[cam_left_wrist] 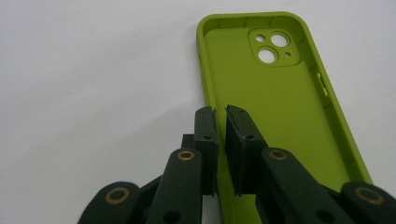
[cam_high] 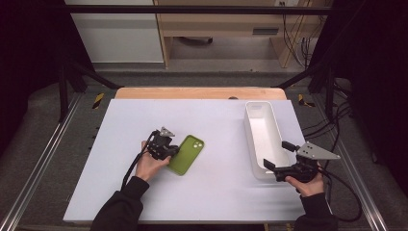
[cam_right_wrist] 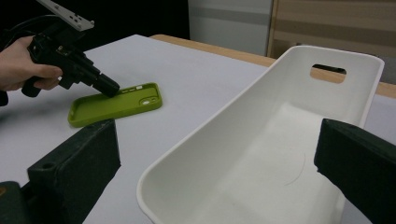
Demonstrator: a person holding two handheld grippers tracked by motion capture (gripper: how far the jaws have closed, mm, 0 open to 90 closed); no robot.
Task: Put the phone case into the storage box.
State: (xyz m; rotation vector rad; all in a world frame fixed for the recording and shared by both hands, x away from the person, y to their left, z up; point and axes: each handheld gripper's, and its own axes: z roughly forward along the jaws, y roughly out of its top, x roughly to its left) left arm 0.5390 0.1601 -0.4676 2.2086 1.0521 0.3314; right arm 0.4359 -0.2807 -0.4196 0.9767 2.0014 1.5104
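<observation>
The green phone case [cam_high: 185,154] lies flat on the white bench [cam_high: 211,115], open side up, well to the left of the white bin [cam_high: 262,137] and apart from it. The left tongs [cam_left_wrist: 220,122] are clenched on the case's long left wall: in the left gripper view one jaw stands outside the rim, the other inside the shell, and only the thin wall separates them. From the right gripper view the same tongs [cam_right_wrist: 108,87] meet the case [cam_right_wrist: 116,105] on the edge nearest the person's hand, partway along its length, short of the camera cut-out.

The right tongs [cam_right_wrist: 219,154] stand spread wide at the near end of the bin [cam_right_wrist: 280,140], one jaw outside each side wall, gripping nothing; whether they touch the walls cannot be told.

The step in hand looks like lifting the case, probably towards the bin. To do it well, the pinch should stay square on the wall, since a soft rim can fold or slip out if the tongs twist. A straight, slow lift lets the far side peel off the bench without swinging. Because the hold is off-centre, the case will likely droop away from the bin-side edge, so it should be carried high enough to pass the bin's wall.
</observation>
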